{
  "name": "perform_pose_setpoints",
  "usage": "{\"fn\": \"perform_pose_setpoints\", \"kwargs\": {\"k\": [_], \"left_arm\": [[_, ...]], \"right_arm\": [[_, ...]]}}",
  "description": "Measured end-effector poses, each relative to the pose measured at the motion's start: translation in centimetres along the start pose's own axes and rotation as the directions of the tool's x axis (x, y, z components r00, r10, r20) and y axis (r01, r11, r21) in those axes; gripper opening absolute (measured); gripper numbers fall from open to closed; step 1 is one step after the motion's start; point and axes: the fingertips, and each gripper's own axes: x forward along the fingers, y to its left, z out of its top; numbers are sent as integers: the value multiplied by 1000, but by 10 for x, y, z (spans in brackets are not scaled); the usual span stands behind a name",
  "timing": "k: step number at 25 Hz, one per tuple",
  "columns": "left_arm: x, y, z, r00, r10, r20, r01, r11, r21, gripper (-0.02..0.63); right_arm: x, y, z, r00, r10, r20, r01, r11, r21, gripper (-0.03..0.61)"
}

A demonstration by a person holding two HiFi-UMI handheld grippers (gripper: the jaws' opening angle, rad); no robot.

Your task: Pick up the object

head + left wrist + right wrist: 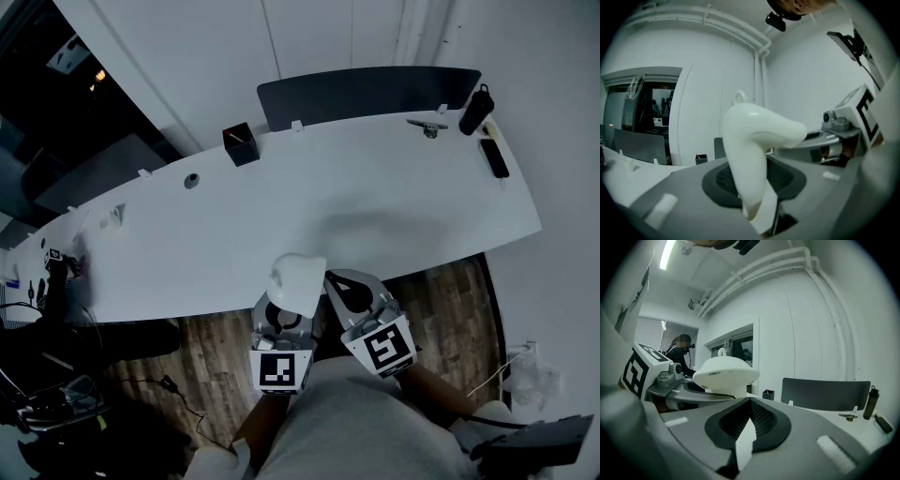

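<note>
A white mushroom-shaped object (297, 281) with a broad cap and a narrow stem is held up in front of the person's body, at the table's near edge. My left gripper (284, 314) is shut on its stem. In the left gripper view the object (750, 136) rises from between the dark pads of the left gripper (757, 194) and its cap leans right. My right gripper (339, 283) sits just right of it, shut with nothing between its jaws. The right gripper view shows the right gripper (749, 425) closed, with the object's cap (725, 373) to the left.
The long white table (375, 206) stretches ahead. At its far edge stand a small black box (240, 143), a dark panel (366, 94), a black bottle (475, 111), keys (428, 125) and a flat black device (494, 157). Wooden floor (450, 291) lies below. A person (683, 352) stands far off.
</note>
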Motion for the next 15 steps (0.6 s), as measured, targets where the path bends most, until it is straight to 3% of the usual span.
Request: {"fn": "perform_pose_setpoints", "kwargs": {"k": [15], "left_arm": [[-8, 4, -8, 1000, -19, -10, 18, 999, -27, 137]], "right_arm": [[4, 15, -3, 1000, 6, -25, -6, 1000, -15, 2]]}}
